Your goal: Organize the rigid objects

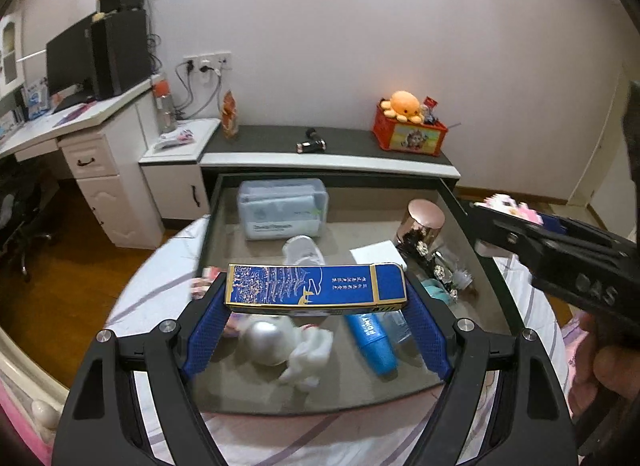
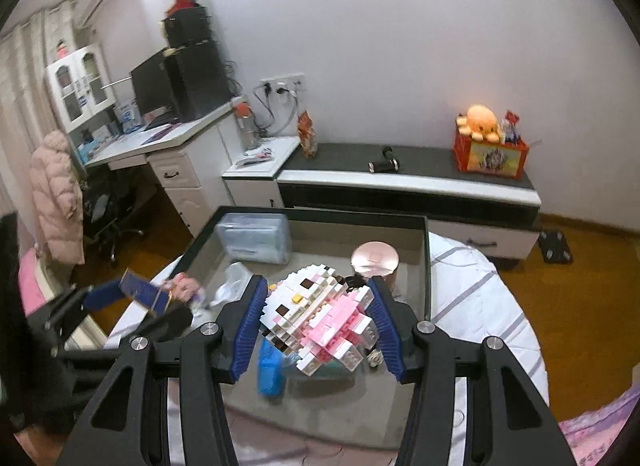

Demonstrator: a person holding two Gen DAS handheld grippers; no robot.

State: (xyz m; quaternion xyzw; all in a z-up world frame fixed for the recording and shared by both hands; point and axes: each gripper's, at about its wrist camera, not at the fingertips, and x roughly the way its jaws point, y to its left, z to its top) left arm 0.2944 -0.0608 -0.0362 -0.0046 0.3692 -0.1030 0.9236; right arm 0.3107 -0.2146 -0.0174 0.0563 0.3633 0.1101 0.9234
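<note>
My left gripper (image 1: 316, 294) is shut on a long blue box with gold trim (image 1: 316, 286), held flat above the grey drawer tray (image 1: 496, 266) that lies on the bed. My right gripper (image 2: 316, 302) is shut on a pink and white brick-built cat figure (image 2: 320, 318), held above the same tray (image 2: 426, 266). The right gripper also shows at the right of the left wrist view (image 1: 516, 225). The left gripper with the blue box shows at the left of the right wrist view (image 2: 136, 292).
In the tray lie a clear plastic box (image 1: 282, 207), a rose-gold capped jar (image 1: 424, 221), a white card (image 1: 378, 256), a blue tube (image 1: 374, 342), a silver ball (image 1: 266, 340) and a white cloth toy (image 1: 310, 354). A low cabinet (image 1: 328, 153) with a red box stands behind.
</note>
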